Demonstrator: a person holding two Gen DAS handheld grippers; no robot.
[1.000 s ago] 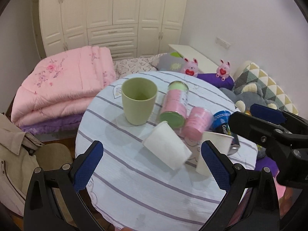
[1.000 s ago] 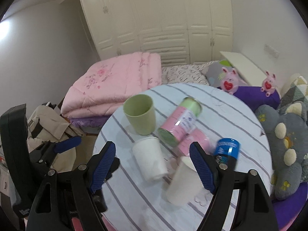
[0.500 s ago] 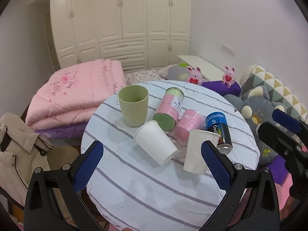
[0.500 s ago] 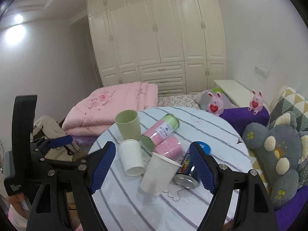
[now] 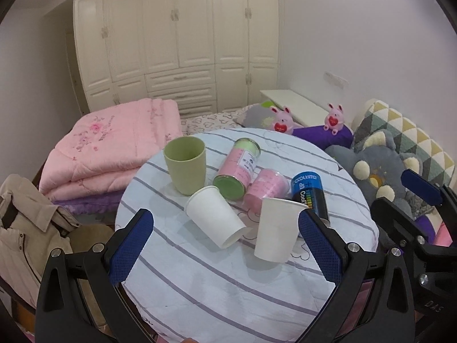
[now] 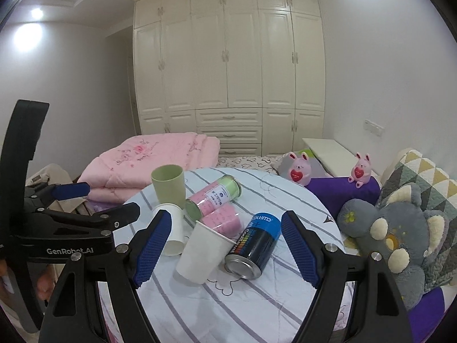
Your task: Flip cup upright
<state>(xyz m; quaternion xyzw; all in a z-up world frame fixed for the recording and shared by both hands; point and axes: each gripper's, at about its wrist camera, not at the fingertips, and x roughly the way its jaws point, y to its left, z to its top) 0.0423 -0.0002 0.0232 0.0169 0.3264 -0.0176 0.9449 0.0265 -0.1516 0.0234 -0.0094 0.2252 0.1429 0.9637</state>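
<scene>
Both grippers spread, empty, clear of table [image 5: 200,285]. One paper cup [image 5: 275,233] upright; other cup [image 5: 215,218] on its side (likely next target).

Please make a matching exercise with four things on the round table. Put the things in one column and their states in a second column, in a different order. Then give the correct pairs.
Things:
1. green cup
2. blue can
3. left white paper cup
4. right white paper cup

States:
a. stands, mouth up, near the can
b. lies on its side, white, mouth pointing away
c. stands upright at the far left of the group
d. lies on its side, metal end toward the camera

Pairs: 1-c, 2-d, 3-b, 4-a
</scene>
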